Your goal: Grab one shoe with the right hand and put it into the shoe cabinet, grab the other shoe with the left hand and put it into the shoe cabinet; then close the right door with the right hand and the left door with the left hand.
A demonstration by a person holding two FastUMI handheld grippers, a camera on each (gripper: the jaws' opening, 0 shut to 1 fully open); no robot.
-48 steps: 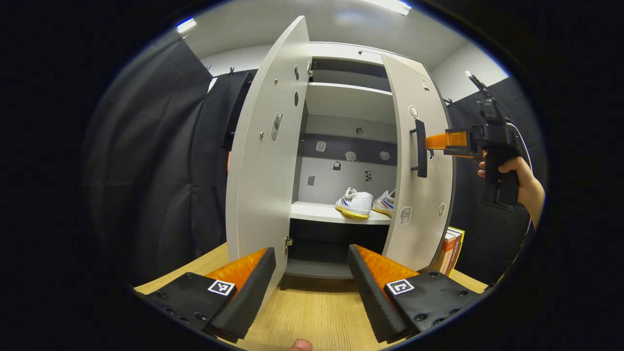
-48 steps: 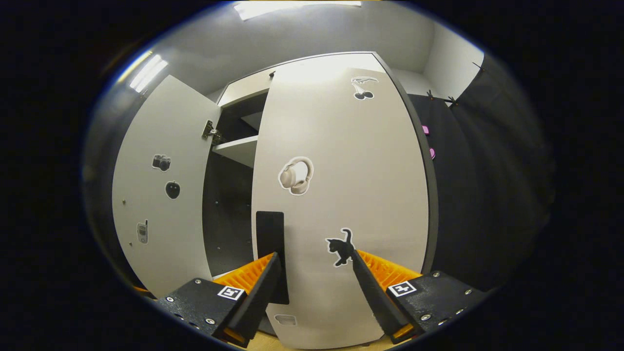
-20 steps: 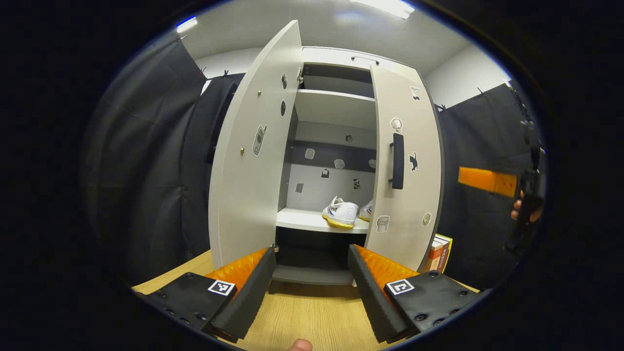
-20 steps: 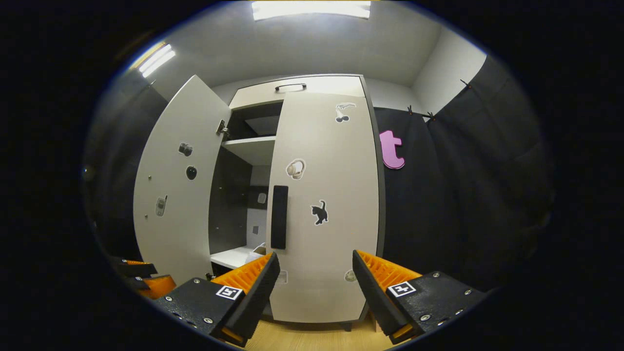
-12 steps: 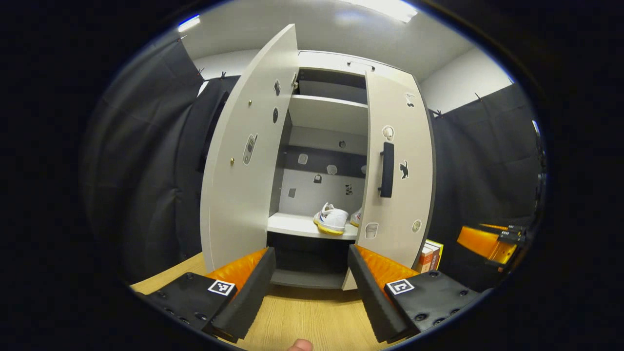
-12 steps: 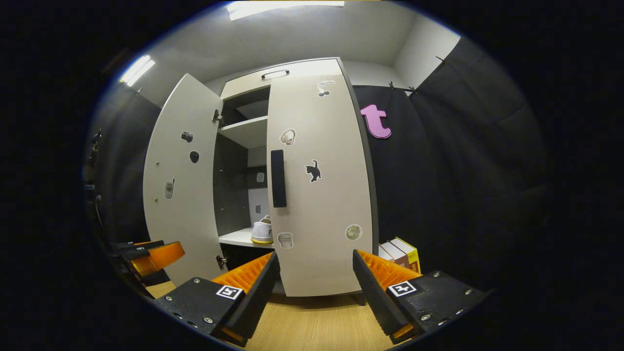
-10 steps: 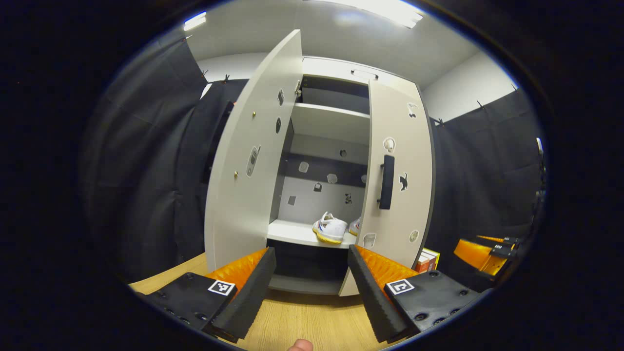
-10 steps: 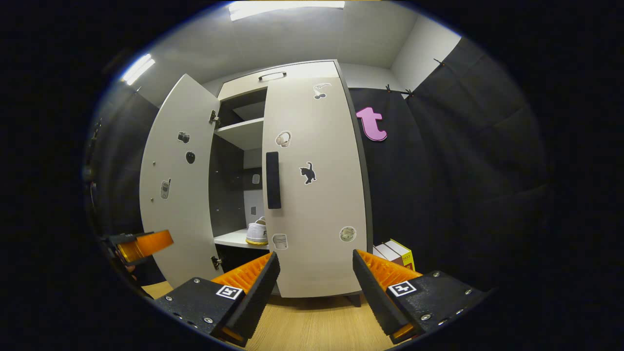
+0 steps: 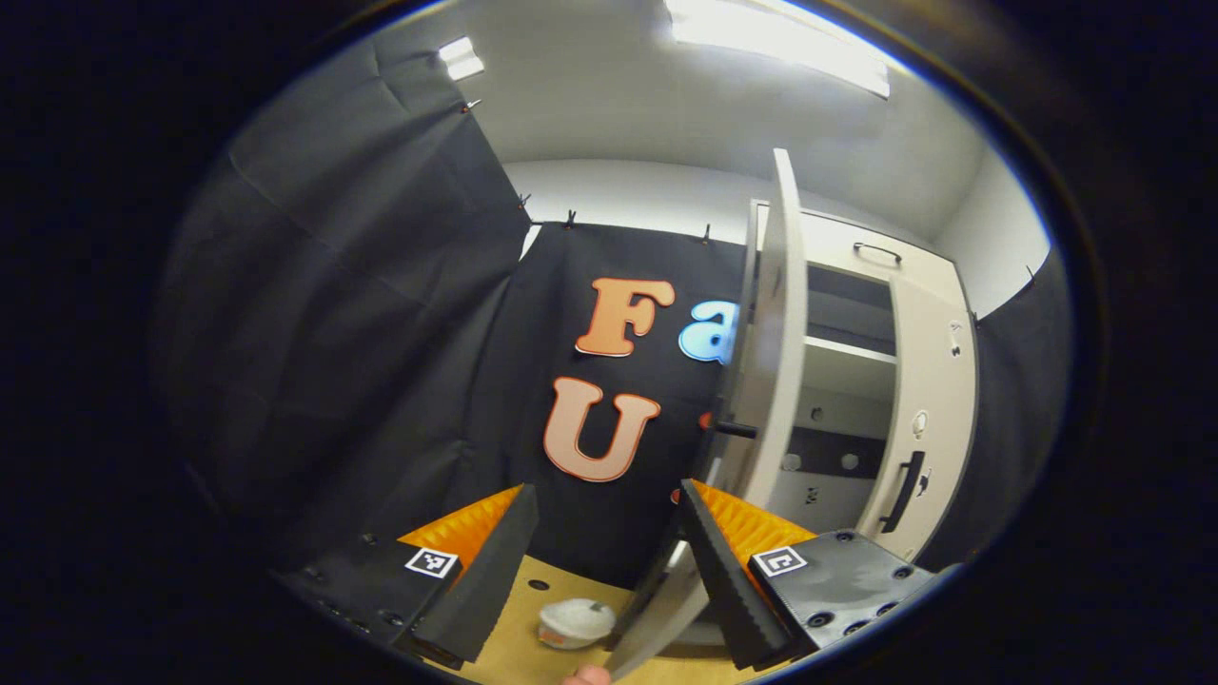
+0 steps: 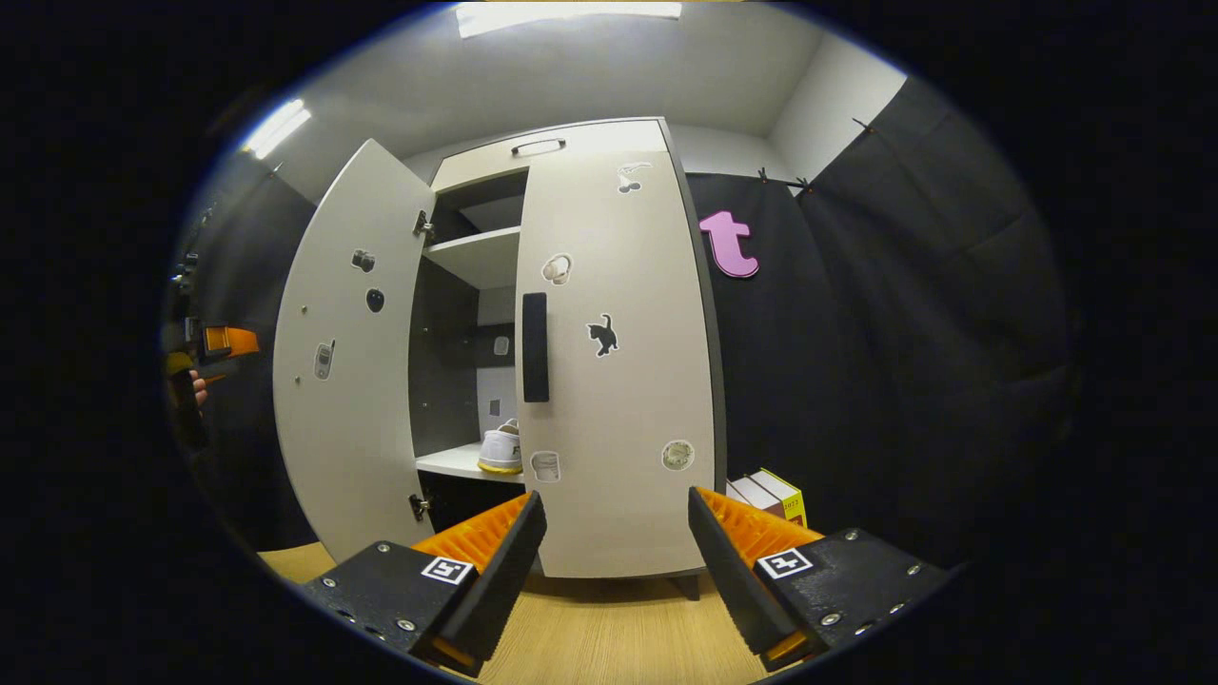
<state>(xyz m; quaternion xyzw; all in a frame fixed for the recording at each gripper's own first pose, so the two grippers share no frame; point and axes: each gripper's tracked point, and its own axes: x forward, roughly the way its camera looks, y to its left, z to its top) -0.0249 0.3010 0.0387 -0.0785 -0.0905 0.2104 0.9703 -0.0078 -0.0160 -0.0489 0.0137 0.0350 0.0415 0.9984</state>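
While the left door (image 10: 347, 362) stands wide and the right door (image 10: 618, 362) is shut, one shoe (image 10: 501, 451) rests on the cabinet shelf (image 10: 452, 463); both hand-held grippers, left (image 9: 601, 561) and right (image 10: 617, 561), are spread, empty.

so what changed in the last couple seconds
The right gripper pushed the right door nearly shut, then backed off, fingers open. The left gripper swung round to the outer side of the left door, beside its edge, not gripping it. That door stays open, and the shoe stays on the shelf.
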